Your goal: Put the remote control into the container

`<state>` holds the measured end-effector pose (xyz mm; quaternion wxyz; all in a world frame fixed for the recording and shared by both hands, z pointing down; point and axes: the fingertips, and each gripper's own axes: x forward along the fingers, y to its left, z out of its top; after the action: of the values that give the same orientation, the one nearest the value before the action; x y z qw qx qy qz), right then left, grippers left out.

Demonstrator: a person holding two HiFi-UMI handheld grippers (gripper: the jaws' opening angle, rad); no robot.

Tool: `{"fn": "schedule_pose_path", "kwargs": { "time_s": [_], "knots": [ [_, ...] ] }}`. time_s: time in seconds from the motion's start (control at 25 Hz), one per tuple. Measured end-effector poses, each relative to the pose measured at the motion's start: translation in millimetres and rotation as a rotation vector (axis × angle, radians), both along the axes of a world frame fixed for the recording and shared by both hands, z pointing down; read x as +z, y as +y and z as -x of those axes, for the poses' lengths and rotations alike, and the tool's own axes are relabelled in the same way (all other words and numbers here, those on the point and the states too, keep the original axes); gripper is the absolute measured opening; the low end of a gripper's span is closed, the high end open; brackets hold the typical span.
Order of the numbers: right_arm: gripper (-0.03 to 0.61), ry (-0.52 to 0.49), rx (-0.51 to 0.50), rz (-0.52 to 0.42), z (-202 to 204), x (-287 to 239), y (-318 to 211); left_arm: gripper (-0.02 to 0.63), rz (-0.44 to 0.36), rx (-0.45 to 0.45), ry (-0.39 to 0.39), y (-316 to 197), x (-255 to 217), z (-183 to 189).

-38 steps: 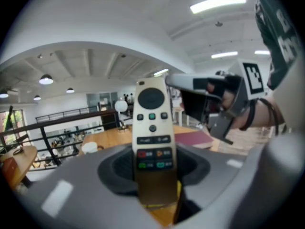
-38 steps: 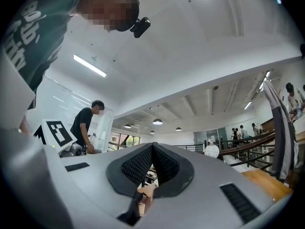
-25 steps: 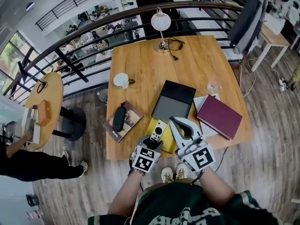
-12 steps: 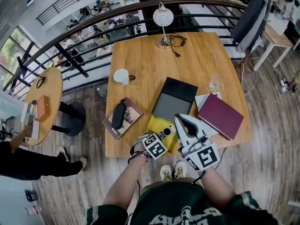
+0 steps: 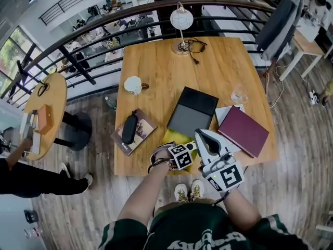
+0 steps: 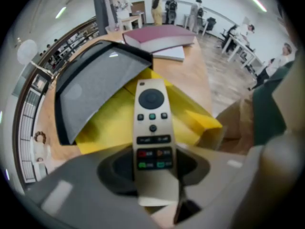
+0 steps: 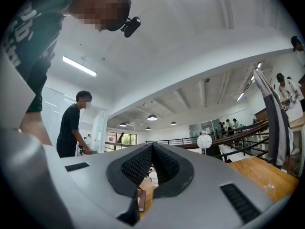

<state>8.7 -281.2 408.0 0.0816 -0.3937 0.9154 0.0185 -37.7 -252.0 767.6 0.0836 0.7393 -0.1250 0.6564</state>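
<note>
The beige remote control [image 6: 152, 128] sticks out forward from between the jaws of my left gripper [image 6: 153, 168], which is shut on its lower end. In the head view the left gripper [image 5: 190, 149] hovers over the table's near edge, above a yellow book [image 5: 173, 136]. The container [image 5: 191, 113], a black tray with a grey inside, lies just beyond the yellow book, and its grey floor [image 6: 97, 82] fills the left of the left gripper view. My right gripper [image 5: 203, 137] lies close to the right of the left one, its jaws [image 7: 152, 149] shut on nothing.
A maroon book [image 5: 244, 130] on white papers lies right of the container. A glasses case [image 5: 129, 128] on a brown book, a white cup [image 5: 133, 84], a drinking glass [image 5: 238, 94] and a lamp [image 5: 181, 22] with cables stand farther off. A railing borders the table's far side.
The left gripper has taken the remote off the yellow book and moved right and a little forward with it, turning as it went. The right gripper has barely moved.
</note>
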Motion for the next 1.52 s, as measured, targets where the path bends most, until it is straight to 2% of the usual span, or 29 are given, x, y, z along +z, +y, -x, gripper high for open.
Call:
{"fn": "schedule_pose_path", "kwargs": {
  "time_s": [0.16,0.6,0.72,1.52],
  "knots": [
    [0.014,0.006,0.008,0.004,-4,4,-2,0.184,0.014,0.019,-0.038,-2,17,3],
    [0.014,0.022,0.005,0.012,0,7,-6,0.195,0.104,-0.043,0.048,-2,19,2],
    [0.014,0.027,0.003,0.012,1,7,-5,0.284,0.147,-0.071,0.097,4,14,-3],
    [0.014,0.061,-0.004,0.004,16,11,0,0.272,0.111,-0.075,0.166,0,-7,-4]
  ]
}}
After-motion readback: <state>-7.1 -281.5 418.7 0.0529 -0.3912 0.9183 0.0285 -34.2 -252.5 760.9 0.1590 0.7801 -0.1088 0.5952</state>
